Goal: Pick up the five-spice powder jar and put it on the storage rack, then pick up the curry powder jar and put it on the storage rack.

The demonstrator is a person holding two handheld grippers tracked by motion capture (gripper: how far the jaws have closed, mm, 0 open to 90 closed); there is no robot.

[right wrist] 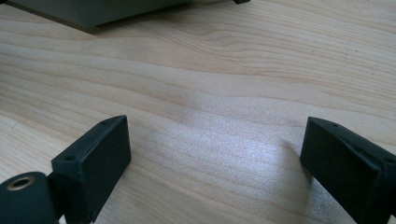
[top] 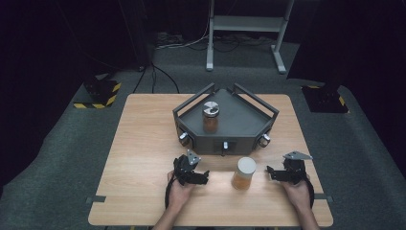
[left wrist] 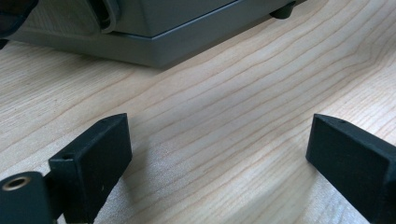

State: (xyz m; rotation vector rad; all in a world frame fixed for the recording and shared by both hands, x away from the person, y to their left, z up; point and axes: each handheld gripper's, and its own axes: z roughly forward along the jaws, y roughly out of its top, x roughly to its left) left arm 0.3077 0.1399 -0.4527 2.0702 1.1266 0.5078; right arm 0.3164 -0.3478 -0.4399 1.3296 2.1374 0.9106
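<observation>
Jar on tabletop: amber-filled jar with pale lid (top: 243, 173) upright on the tabletop (top: 143, 143), between the two grippers, just in front of the grey tray (top: 249, 129).
Second jar: silver-lidded jar (top: 210, 116) upright inside the tray, toward its left half.
Left gripper (top: 203, 176): low by the tabletop, near the jar's left; jaws released, spread wide, nothing but bare wood between them in the left gripper view (left wrist: 219, 154).
Right gripper (top: 269, 171): near the jar's right, a little farther off; jaws likewise released and empty (right wrist: 215, 154).
Step in hand: probably closing in on the near jar for a grasp.
Approach: best kept level, jaws straddling the glass body below the lid, centred before closing.
Grip: firm on the body rather than the lid, since a loose lid could slip or turn.
Other gripper: best kept apart, or used to steady the jar.
Risk: nudging the jar sideways with one jaw, tipping it or knocking it into the tray front.
</observation>
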